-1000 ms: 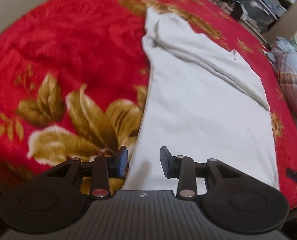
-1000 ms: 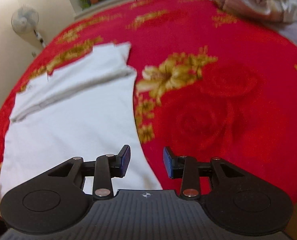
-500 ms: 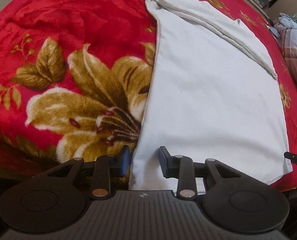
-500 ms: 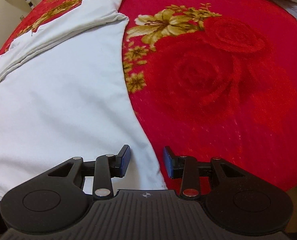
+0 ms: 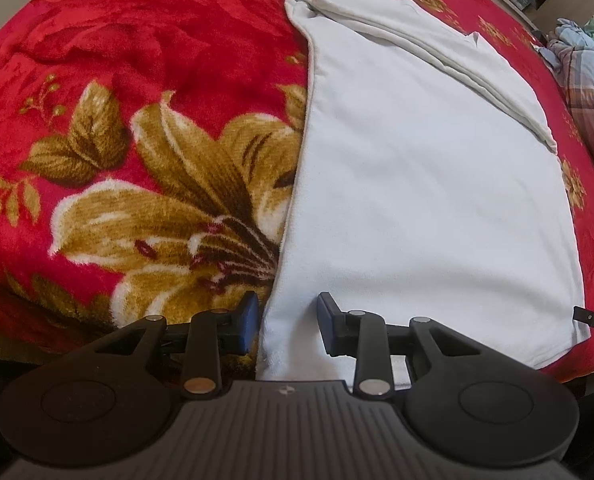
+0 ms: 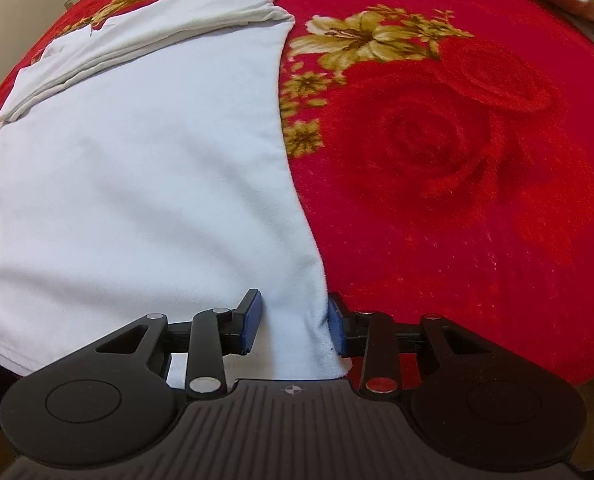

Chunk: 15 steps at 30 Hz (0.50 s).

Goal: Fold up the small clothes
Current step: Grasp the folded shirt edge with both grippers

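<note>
I count one white garment [image 5: 429, 208], lying flat on one red blanket [image 5: 145, 40] with gold flowers. Its far end is folded over into a layered band [image 5: 437, 40] running across the cloth. The near hem lies at the near edge of the blanket.

Left gripper [image 5: 287, 326]: I have it angled down over the near left corner of the garment. Its left finger stands on the blanket just beside the cloth's side edge; its right finger stands on the cloth. The corner lies between the two fingers, with a gap visible on each side. The jaws stand apart and clamp nothing.

Right gripper [image 6: 293, 324]: I have it over the near right corner. Its jaws have just been closing, with the corner of the garment [image 6: 137, 184] between them. The right finger touches the bunched cloth edge; the left finger stands on flat cloth, clear of the bunched part. No pinch is completed.

One pile of bedding [image 5: 589, 92] lies past the blanket's right edge.
</note>
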### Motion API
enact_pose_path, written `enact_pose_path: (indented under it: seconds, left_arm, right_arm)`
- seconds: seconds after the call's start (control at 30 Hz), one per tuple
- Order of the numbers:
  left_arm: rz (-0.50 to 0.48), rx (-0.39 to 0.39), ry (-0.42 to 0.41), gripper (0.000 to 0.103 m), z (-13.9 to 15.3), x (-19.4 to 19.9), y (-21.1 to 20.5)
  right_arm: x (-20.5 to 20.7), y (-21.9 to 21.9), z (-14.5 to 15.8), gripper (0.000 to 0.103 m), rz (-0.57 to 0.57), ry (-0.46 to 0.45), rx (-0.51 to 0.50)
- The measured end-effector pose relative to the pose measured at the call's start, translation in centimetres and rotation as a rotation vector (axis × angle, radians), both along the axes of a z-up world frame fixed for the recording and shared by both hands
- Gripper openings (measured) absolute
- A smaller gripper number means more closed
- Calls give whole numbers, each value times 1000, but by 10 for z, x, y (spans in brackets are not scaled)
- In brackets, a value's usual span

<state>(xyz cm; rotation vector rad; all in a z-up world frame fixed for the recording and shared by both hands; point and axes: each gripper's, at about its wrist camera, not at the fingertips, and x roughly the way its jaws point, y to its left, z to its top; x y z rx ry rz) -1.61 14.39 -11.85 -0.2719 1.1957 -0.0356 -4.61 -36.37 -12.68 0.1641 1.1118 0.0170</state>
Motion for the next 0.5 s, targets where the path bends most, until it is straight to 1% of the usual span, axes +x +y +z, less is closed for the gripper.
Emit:
enact_pose_path:
  seconds: [0.07,0.13,0.5]
  left_arm:
    - [-2,1,0,36,0,0,0]
    - [-1,1,0,36,0,0,-1]
    - [-4,2,-1,35,0,0,-1]
  right_arm:
    - [0,-1,0,21,-4,-2,14]
    - [0,0,0,16,2,-5,19]
    - [0,1,0,15,9,-6,20]
